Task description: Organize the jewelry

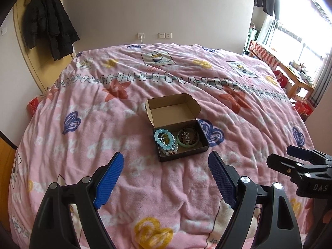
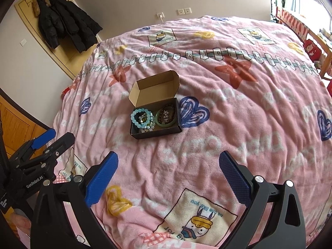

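A small cardboard box (image 1: 204,138) (image 2: 134,133) with its lid standing open lies on the pink bedspread. Inside lie light blue bead bracelets (image 1: 165,139) (image 2: 142,120), a green bangle (image 1: 187,143) (image 2: 166,123) and a dark bead bracelet (image 1: 187,131) (image 2: 169,109). My left gripper (image 1: 167,164) (image 2: 43,139) hovers open just in front of the box, nothing between its blue pads. My right gripper (image 2: 169,164) (image 1: 298,151) is also open and empty, nearer the front of the bed than the box.
The pink patterned bedspread (image 1: 103,114) (image 2: 249,114) covers the whole bed. Dark coats (image 1: 49,20) (image 2: 66,20) hang on a door at back left. A wooden table (image 1: 290,68) with clutter stands by the window on the right.
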`<action>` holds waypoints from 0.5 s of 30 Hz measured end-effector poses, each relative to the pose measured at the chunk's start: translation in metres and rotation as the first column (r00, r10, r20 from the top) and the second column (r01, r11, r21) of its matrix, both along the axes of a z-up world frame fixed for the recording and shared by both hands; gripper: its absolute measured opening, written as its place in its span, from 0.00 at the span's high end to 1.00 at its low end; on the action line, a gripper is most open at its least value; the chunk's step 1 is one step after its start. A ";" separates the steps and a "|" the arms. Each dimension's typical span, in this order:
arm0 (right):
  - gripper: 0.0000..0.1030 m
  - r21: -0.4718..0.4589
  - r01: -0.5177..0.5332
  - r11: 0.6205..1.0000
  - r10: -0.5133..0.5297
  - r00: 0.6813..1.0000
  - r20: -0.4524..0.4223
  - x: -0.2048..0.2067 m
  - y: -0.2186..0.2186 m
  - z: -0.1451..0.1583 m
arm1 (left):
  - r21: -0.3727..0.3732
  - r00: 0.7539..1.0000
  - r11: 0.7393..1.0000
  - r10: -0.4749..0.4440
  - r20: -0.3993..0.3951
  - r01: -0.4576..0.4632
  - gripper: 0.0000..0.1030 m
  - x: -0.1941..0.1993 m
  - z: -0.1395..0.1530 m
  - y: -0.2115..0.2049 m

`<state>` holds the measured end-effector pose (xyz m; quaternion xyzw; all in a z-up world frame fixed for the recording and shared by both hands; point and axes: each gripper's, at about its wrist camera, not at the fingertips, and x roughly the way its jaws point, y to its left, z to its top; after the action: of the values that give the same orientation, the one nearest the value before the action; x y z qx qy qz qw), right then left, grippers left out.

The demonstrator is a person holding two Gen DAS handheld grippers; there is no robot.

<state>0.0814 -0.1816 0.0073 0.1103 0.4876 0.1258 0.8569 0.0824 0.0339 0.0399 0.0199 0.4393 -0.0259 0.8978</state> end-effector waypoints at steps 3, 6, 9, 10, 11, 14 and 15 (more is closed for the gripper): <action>0.07 0.002 0.002 1.000 -0.002 1.000 0.000 0.001 0.000 0.000 | -0.006 1.000 1.000 -0.003 -0.002 0.003 0.20 0.002 0.000 0.001; 0.07 0.007 0.007 1.000 -0.007 1.000 -0.003 0.002 0.000 -0.001 | -0.003 1.000 1.000 -0.005 -0.002 0.005 0.20 0.002 0.000 0.001; 0.07 0.007 0.005 1.000 -0.005 1.000 -0.006 0.005 0.000 -0.003 | 0.001 1.000 1.000 -0.003 -0.005 0.003 0.20 0.004 0.000 0.001; 0.07 0.004 0.004 1.000 -0.004 1.000 -0.007 0.005 0.001 -0.003 | 0.000 1.000 1.000 -0.003 -0.006 0.003 0.20 0.004 0.000 0.001; 0.07 0.003 0.003 1.000 -0.003 1.000 -0.006 0.006 0.001 -0.003 | -0.001 1.000 1.000 -0.003 -0.004 0.003 0.20 0.004 0.000 0.001; 0.07 0.008 0.002 1.000 -0.002 1.000 -0.007 0.007 0.002 -0.004 | -0.004 1.000 1.000 -0.005 -0.006 0.005 0.20 0.005 -0.001 0.002; 0.07 0.008 0.002 1.000 -0.002 1.000 -0.006 0.007 0.002 -0.004 | -0.005 1.000 1.000 -0.004 -0.009 0.004 0.20 0.006 -0.001 0.002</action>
<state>0.0884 -0.1796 0.0031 0.1143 0.4898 0.1266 0.8550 0.0880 0.0355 0.0389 0.0182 0.4430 -0.0289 0.8959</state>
